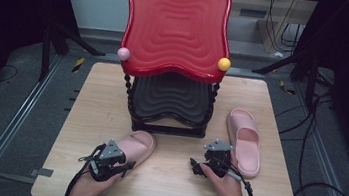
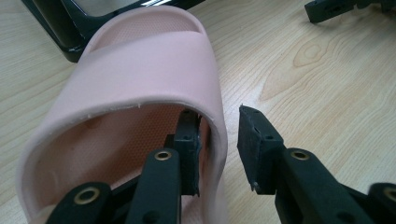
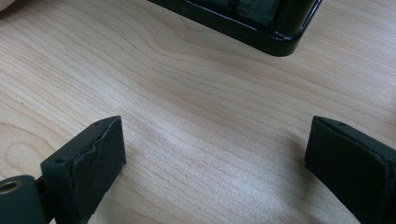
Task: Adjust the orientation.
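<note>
left tool [image 2: 217, 149] half open astride pink slipper [image 2: 140, 84] wall

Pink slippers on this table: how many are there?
2. One slipper lies by the left gripper, whose jaws straddle its side wall. The other slipper lies at the table's right, beside the right gripper.

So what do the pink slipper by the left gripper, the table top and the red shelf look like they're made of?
Pink slipper: looks like soft moulded foam or rubber, matte, with a fine dotted texture inside and a thick rounded wall.
Table top: pale wood or wood-look laminate, judging by its grain lines and a knot; satin finish.
Red shelf: probably glossy moulded plastic, with rippled rings and bright highlights.
</note>
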{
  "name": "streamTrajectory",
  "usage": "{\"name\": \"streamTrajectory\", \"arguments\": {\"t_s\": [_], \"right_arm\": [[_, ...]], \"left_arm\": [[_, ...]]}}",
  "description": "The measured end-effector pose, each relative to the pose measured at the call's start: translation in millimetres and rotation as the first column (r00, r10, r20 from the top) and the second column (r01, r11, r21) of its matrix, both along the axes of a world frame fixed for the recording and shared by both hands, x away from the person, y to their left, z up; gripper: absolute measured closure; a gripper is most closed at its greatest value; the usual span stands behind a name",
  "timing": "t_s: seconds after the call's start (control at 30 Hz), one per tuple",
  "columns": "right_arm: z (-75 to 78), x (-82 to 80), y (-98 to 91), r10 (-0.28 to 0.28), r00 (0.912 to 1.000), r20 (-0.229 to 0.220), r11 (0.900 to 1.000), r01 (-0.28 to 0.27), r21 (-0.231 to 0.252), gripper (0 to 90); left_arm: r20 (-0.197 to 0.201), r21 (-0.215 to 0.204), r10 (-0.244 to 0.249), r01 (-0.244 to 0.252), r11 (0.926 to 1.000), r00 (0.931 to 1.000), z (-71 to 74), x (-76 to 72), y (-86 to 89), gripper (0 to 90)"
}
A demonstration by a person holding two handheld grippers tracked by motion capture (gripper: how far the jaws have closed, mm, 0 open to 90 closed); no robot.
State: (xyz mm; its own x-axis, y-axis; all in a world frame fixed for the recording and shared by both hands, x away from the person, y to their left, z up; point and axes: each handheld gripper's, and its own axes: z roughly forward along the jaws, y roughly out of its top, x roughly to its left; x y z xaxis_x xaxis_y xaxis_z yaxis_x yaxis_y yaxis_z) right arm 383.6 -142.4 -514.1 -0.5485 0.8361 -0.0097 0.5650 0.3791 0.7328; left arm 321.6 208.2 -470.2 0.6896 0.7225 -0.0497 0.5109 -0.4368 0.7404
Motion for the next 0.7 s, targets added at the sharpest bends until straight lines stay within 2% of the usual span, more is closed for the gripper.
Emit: {"name": "streamTrajectory", "arguments": {"t_s": [0.23, 0.37, 0.53, 0.7], "right_arm": [[0.0, 0.0, 0.0, 0.000, 1.0000, 0.000, 1.0000, 0.000, 0.000, 5.3], [0.0, 0.0, 0.0, 0.000, 1.0000, 0.000, 1.0000, 0.000, 0.000, 5.3], [0.0, 0.0, -0.1, 0.001, 1.0000, 0.000, 1.0000, -0.001, 0.000, 5.3], [0.0, 0.0, -0.1, 0.000, 1.0000, 0.000, 1.0000, 0.000, 0.000, 5.3]], "left_arm": [[-0.006, 0.009, -0.002, 0.002, 1.0000, 1.0000, -4.6, 1.7, -0.9, 77.4], [0.020, 0.014, 0.002, -0.002, 0.9999, 0.9998, -1.7, -0.5, 0.9, 83.2], [0.020, -0.026, -0.024, 0.025, 0.9994, 0.9995, 6.3, -9.9, -2.3, 84.1], [0.030, -0.059, -0.069, 0.071, 0.9957, 0.9972, 18.9, -21.8, -13.6, 84.1]]}}
